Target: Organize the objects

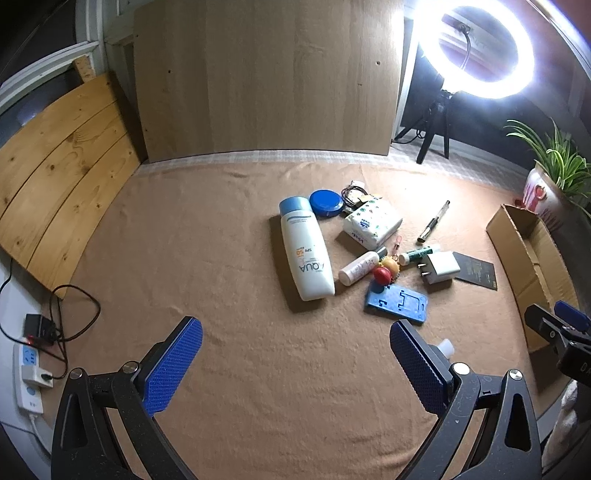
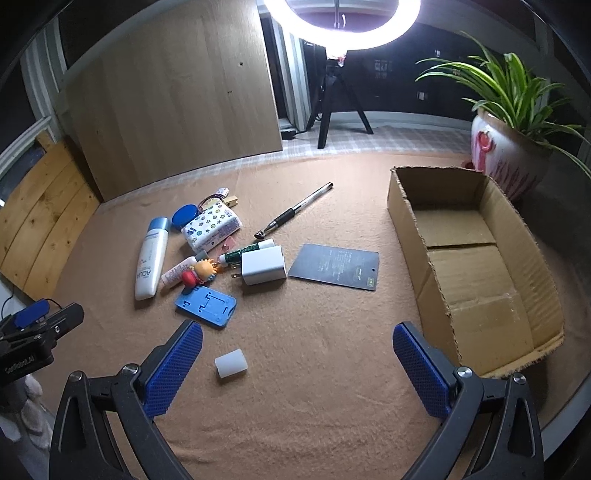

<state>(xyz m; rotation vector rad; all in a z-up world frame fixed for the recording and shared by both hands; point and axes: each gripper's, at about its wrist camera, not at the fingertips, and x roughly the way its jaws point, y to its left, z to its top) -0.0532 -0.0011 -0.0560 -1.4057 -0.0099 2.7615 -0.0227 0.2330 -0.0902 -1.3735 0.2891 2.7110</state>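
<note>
Small items lie in a cluster on the tan cloth: a white sunscreen bottle (image 1: 304, 251) (image 2: 149, 254), a blue round tin (image 1: 325, 203), a tissue pack (image 2: 211, 227), a pen (image 2: 295, 211), a white charger (image 2: 263, 266), a dark card (image 2: 334, 266), a blue phone stand (image 2: 206, 302), a toy keychain (image 2: 201, 273) and a small white cap (image 2: 231, 363). An open cardboard box (image 2: 402, 218) stands at the right. My left gripper (image 1: 295, 363) is open and empty, short of the cluster. My right gripper (image 2: 297, 365) is open and empty, with the cap near its left finger.
A wood panel (image 1: 266, 77) stands upright behind the cloth. A ring light on a tripod (image 2: 341, 22) and a potted plant (image 2: 506, 155) stand at the back right. A power strip with cables (image 1: 31, 369) lies at the left. Pine boards (image 1: 55, 166) lean at the left.
</note>
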